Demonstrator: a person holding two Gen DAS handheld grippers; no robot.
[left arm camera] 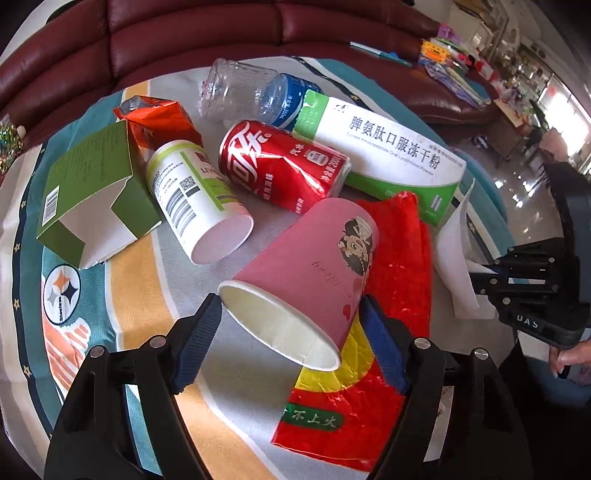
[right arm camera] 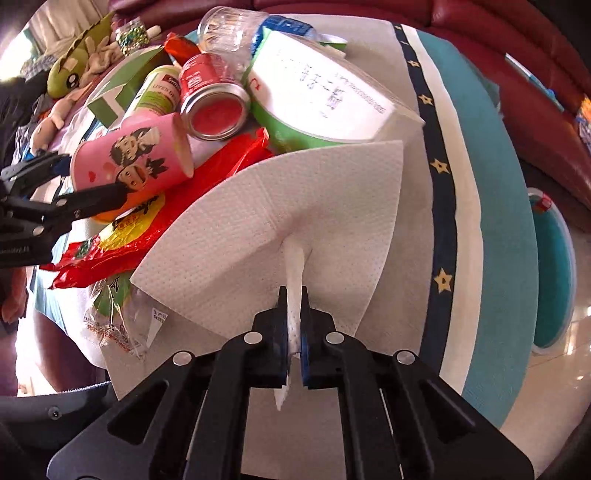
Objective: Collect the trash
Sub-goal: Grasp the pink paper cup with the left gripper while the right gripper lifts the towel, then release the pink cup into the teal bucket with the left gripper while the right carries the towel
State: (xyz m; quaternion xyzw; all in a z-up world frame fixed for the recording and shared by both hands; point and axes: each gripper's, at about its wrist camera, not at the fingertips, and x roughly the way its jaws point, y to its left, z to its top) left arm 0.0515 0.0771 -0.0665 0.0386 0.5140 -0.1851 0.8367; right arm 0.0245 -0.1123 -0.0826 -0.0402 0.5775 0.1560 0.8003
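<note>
A pink paper cup [left arm camera: 306, 266] lies on its side on the table, mouth toward me. My left gripper [left arm camera: 291, 317] is open, one finger on each side of the cup's rim; it also shows in the right wrist view [right arm camera: 88, 177] at the pink cup [right arm camera: 136, 158]. My right gripper [right arm camera: 294, 299] is shut on a pinched fold of a white paper napkin [right arm camera: 280, 221]. In the left wrist view the napkin [left arm camera: 458, 258] and right gripper [left arm camera: 528, 280] are at the right edge. A red cola can [left arm camera: 284, 166], white pill bottle [left arm camera: 195, 199] and red foil wrapper [left arm camera: 391, 295] lie around the cup.
A green-and-white medicine box [left arm camera: 391, 155], clear plastic bottle [left arm camera: 251, 92], green carton [left arm camera: 88, 195] and orange pouch [left arm camera: 159, 118] lie on the patterned tablecloth [left arm camera: 140, 280]. A clear wrapper [right arm camera: 122, 314] hangs at the table edge. A dark red sofa [left arm camera: 184, 33] curves behind.
</note>
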